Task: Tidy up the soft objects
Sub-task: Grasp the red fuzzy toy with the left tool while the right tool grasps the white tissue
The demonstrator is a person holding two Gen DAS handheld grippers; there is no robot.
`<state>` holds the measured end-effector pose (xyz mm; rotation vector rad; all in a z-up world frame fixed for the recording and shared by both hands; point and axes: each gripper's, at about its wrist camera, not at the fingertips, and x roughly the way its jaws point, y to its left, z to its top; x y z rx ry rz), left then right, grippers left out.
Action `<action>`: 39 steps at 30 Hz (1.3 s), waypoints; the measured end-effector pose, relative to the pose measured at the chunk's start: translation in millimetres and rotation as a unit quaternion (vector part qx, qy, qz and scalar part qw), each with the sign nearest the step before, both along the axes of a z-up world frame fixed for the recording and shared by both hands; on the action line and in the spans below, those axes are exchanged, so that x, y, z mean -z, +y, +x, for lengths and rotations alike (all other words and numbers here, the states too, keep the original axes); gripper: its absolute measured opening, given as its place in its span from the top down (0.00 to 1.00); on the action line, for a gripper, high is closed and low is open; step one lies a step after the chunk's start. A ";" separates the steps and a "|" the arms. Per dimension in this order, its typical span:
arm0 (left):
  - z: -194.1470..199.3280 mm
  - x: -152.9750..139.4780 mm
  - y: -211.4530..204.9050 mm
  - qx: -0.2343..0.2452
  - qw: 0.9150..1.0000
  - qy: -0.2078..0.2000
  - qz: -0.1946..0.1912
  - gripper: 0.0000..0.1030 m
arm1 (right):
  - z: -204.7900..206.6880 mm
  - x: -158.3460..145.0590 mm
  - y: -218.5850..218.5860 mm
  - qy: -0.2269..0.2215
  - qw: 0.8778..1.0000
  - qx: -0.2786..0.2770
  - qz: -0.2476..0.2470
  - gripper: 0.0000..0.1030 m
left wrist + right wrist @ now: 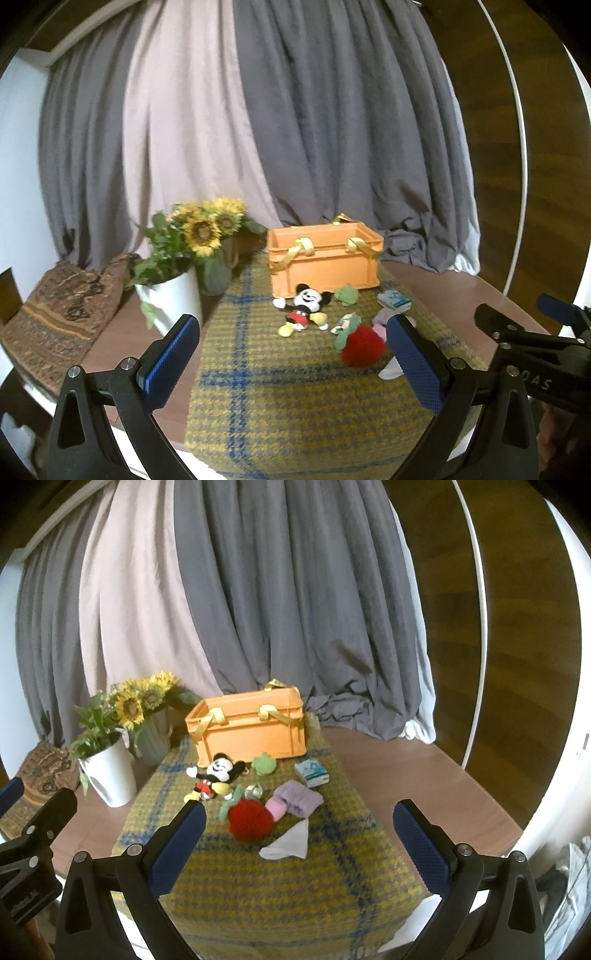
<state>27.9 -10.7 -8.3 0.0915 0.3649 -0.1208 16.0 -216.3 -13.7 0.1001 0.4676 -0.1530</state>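
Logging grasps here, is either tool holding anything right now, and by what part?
Nothing is held. The left tool and right tool both stand open above the cloth, apart from the toys by the orange box.

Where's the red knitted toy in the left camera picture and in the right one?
Left wrist: the red knitted toy lies right of centre, beside the right finger of the open left claw.
Right wrist: it sits just left of centre.
Shared landmark: the orange basket stands behind it.

grey and pale curtains [258, 590] | brown table [406, 775] | wood-panel wall [517, 627]
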 end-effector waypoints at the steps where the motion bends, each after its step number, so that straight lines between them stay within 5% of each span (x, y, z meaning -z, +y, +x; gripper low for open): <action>1: 3.6 1.9 0.4 0.004 1.000 0.000 0.001 0.00 | 4.2 2.4 -0.3 0.005 1.000 0.001 0.003 0.00; 18: 107.5 52.6 -8.3 0.129 0.990 0.054 0.021 0.05 | 79.2 53.5 6.2 0.063 0.996 0.056 0.011 0.01; 39: 202.5 130.2 -48.2 0.274 0.950 0.144 0.040 0.16 | 147.0 127.7 0.6 0.137 0.986 0.094 0.032 0.17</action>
